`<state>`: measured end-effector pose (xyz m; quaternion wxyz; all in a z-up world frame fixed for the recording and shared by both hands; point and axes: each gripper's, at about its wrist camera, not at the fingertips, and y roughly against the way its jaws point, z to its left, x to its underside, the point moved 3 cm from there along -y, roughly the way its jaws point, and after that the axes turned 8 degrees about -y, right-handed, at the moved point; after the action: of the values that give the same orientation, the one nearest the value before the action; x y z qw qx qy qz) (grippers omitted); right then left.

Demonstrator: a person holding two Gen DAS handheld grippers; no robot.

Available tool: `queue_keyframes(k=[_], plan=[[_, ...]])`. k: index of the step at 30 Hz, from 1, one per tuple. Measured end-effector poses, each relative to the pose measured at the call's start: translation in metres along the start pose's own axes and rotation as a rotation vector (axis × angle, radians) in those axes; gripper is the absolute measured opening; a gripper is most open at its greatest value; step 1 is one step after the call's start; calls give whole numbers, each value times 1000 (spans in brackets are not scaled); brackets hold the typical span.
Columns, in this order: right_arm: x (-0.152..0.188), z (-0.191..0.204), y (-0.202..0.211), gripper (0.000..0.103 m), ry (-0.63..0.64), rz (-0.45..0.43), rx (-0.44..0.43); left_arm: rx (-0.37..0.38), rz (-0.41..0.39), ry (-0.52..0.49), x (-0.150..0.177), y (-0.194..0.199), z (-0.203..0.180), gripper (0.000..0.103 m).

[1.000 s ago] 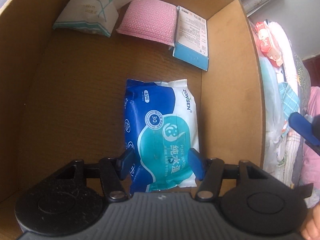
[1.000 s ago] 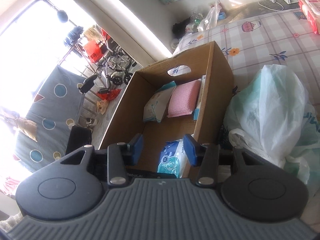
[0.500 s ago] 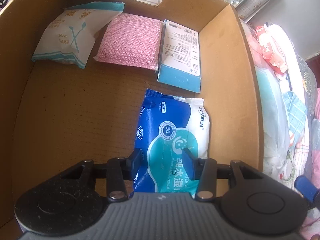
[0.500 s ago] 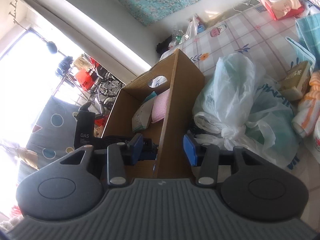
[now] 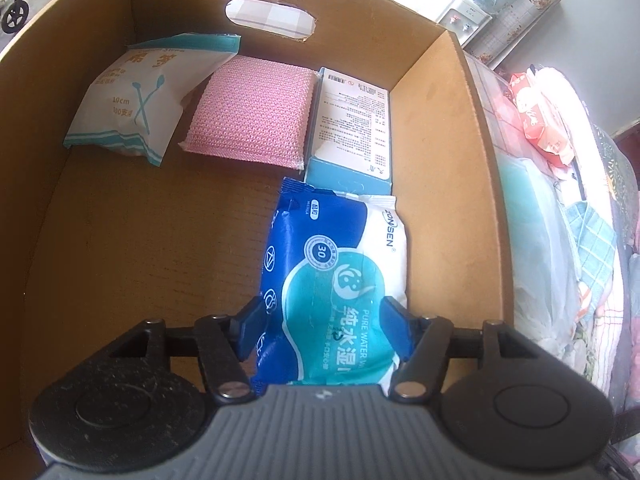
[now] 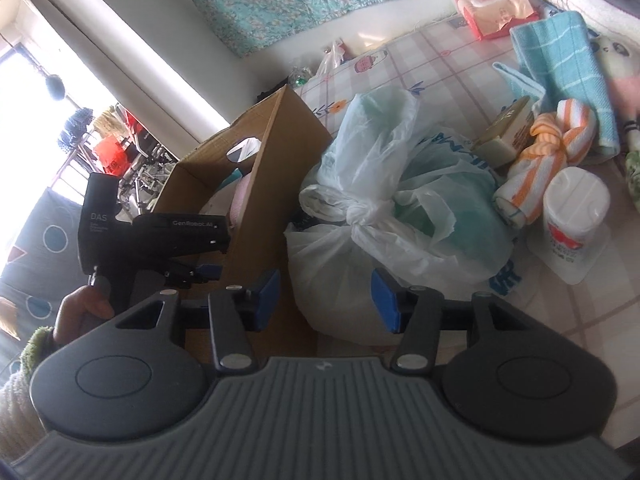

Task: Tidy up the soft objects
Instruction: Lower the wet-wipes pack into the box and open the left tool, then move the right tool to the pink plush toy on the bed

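Note:
A blue and teal wet-wipes pack (image 5: pixel 336 264) lies flat on the floor of the cardboard box (image 5: pixel 120 240), against its right wall. My left gripper (image 5: pixel 324 320) hovers over the pack's near end. Its jaws are opening and the blue pads stand at the pack's edges without squeezing it. A cotton-swab bag (image 5: pixel 136 100), a pink knitted pad (image 5: pixel 252 116) and a blue-white carton (image 5: pixel 352 124) lean along the far wall. My right gripper (image 6: pixel 326 300) is outside the box (image 6: pixel 276 168), its jaws opening and empty, in front of a tied plastic bag (image 6: pixel 400 208).
On the checked sheet right of the bag lie an orange-striped cloth (image 6: pixel 548 148), a white canister (image 6: pixel 576 208), a teal towel (image 6: pixel 560 68) and a pink tissue pack (image 6: pixel 492 4). A hand (image 6: pixel 80 308) holds the left gripper's handle by the box's near corner.
The left jaws narrowed over the wipes pack, then spread wide, and the gripper drew back a little. The right gripper swung right and down, from the box to the plastic bag.

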<state>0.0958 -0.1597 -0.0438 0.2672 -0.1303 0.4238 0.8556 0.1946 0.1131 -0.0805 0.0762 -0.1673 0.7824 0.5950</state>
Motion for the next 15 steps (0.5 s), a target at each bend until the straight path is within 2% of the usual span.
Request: queue_keyframes(k=[5, 10, 13, 15], plan=[[2, -8, 19, 57, 64, -91, 76, -14, -61, -16, 7, 31, 0, 70], [3, -15, 33, 57, 110, -159, 135, -47, -190, -42, 11, 79, -6, 71], [-4, -21, 43, 57, 129, -200, 159, -71, -273, -120, 10, 108, -26, 71], [-15, -25, 53, 57, 148, -229, 180, -70, -318, -213, 9, 123, -50, 71]])
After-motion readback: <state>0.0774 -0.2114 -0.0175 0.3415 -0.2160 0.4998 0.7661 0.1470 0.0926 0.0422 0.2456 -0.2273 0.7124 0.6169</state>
